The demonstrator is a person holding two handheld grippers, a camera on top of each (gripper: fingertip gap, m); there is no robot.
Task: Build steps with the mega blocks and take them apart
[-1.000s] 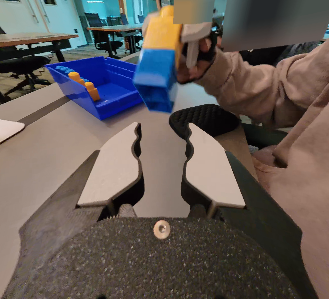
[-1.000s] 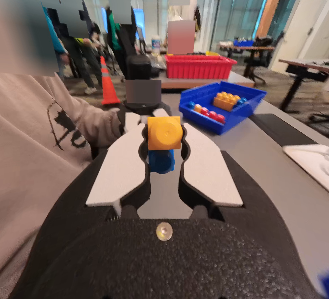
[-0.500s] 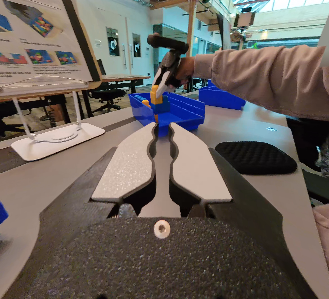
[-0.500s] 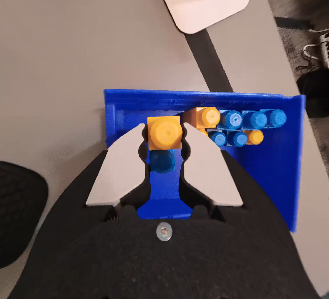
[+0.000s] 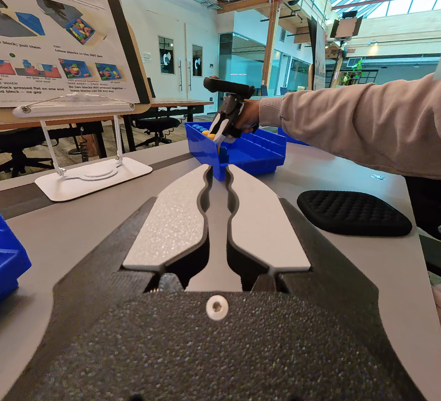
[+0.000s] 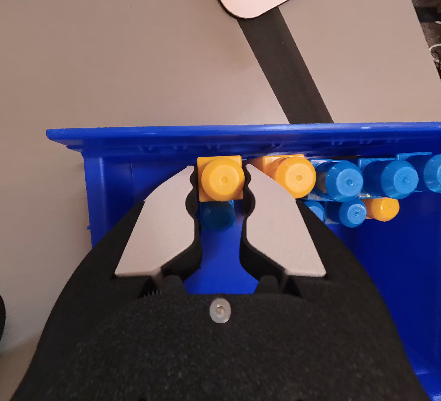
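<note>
My right gripper is shut on a yellow one-stud block that sits on a blue block. It holds the pair low inside the blue bin, against the far wall. Right beside it stand another yellow block and several blue blocks. In the left wrist view the right gripper points down into the bin, with the blue block showing below its fingers. My left gripper is empty above the table in front of the bin, its jaws nearly together with a narrow slit.
An instruction board on a white stand is at the left of the bin. A black pad lies at the right. Another blue bin is at the left edge. The person's sleeve reaches across. A dark strip crosses the table. The left gripper's tips are roughly 40 cm from the right gripper's.
My right gripper carried the yellow-and-blue pair from near the person to the bin and lowered it beside the other blocks. My left gripper's jaws narrowed and it turned toward the bin.
</note>
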